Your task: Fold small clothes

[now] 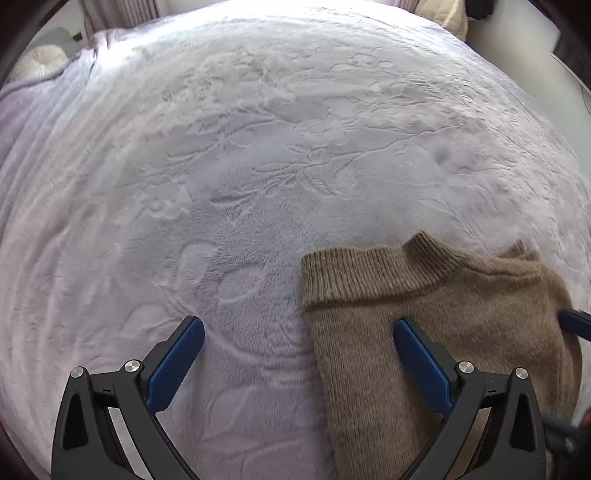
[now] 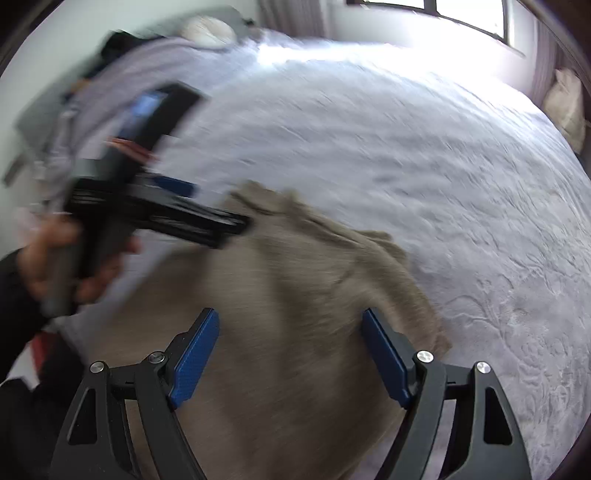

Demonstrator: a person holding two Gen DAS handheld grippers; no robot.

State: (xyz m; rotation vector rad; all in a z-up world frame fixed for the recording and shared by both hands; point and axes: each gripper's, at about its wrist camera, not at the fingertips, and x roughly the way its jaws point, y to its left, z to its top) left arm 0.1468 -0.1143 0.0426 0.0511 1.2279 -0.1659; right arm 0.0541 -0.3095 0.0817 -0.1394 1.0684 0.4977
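A small brown knitted sweater point(image 1: 424, 306) lies flat on the pale lilac plush bedspread point(image 1: 258, 166), its ribbed collar pointing away from me. My left gripper point(image 1: 299, 332) hovers open over the sweater's left edge, one blue pad above the bedspread and the other above the knit, nothing between them. In the right wrist view the same sweater point(image 2: 295, 295) spreads beneath my right gripper point(image 2: 290, 325), which stands open above the cloth with nothing gripped. The left gripper point(image 2: 177, 206) shows there blurred at the left, held by a hand point(image 2: 55, 258). A blue fingertip of the right gripper point(image 1: 576, 321) pokes in at the right edge.
The embossed bedspread point(image 2: 443, 166) stretches far beyond the sweater. Pale cushions point(image 1: 37, 62) sit at the far corners, and another cushion point(image 2: 565, 107) lies by the window wall. A bright window point(image 2: 461, 14) lights the far side.
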